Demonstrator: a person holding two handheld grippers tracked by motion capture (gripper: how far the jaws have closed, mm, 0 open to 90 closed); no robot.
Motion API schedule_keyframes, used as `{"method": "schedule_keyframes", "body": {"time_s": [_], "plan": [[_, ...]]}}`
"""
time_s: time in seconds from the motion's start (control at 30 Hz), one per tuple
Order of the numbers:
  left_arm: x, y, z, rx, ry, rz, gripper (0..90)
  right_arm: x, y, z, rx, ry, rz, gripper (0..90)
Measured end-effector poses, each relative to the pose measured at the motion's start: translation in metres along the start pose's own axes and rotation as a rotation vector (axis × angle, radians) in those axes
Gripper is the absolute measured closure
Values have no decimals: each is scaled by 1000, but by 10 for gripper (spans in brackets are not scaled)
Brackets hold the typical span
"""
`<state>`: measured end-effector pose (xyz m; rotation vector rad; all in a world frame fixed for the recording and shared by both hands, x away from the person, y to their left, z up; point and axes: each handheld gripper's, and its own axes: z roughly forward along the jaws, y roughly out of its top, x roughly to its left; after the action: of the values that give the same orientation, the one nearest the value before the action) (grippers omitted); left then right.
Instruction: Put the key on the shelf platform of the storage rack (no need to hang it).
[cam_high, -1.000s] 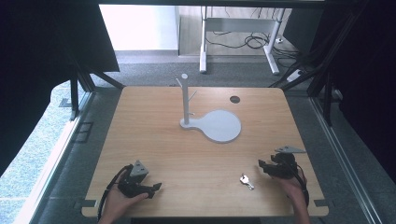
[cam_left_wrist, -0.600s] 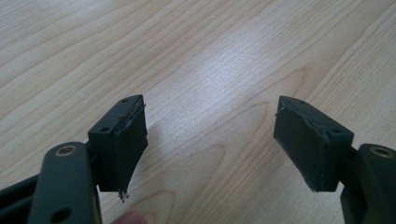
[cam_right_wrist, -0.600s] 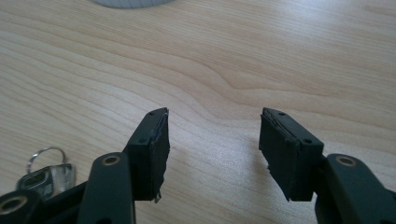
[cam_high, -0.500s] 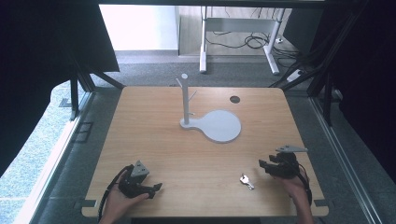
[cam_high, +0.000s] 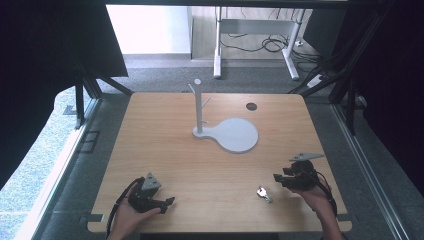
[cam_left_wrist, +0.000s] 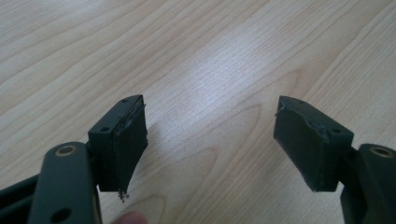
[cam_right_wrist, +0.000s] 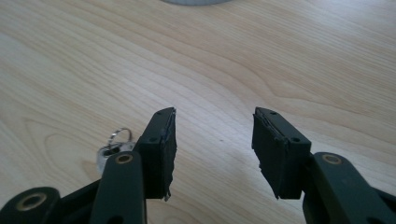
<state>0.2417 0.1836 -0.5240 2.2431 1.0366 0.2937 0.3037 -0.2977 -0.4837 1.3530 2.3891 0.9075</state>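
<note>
Just left of the open, empty right tool (cam_high: 278, 179), jaws lately closing: key (cam_high: 262, 192) on table (cam_high: 200, 165)

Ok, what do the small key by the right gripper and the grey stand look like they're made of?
The small silvery key on its ring looks like polished metal: it glints against the wood. The pale grey stand with a round base and upright peg post looks matte, evenly coloured, with no shine: probably plastic or painted metal.

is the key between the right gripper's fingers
No, the key lies on the table outside the left finger of the right gripper, the gap between them bare.
</note>
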Motion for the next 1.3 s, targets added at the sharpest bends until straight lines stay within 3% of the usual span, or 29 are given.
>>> {"method": "schedule_keyframes", "body": {"time_s": [0.57,1.3], "plan": [[1,0,-5,-17,4,-6,261,30,18,5,68,42,-92,543],[7,-2,-10,-31,8,-21,260,60,29,20,120,106,-160,545]]}}
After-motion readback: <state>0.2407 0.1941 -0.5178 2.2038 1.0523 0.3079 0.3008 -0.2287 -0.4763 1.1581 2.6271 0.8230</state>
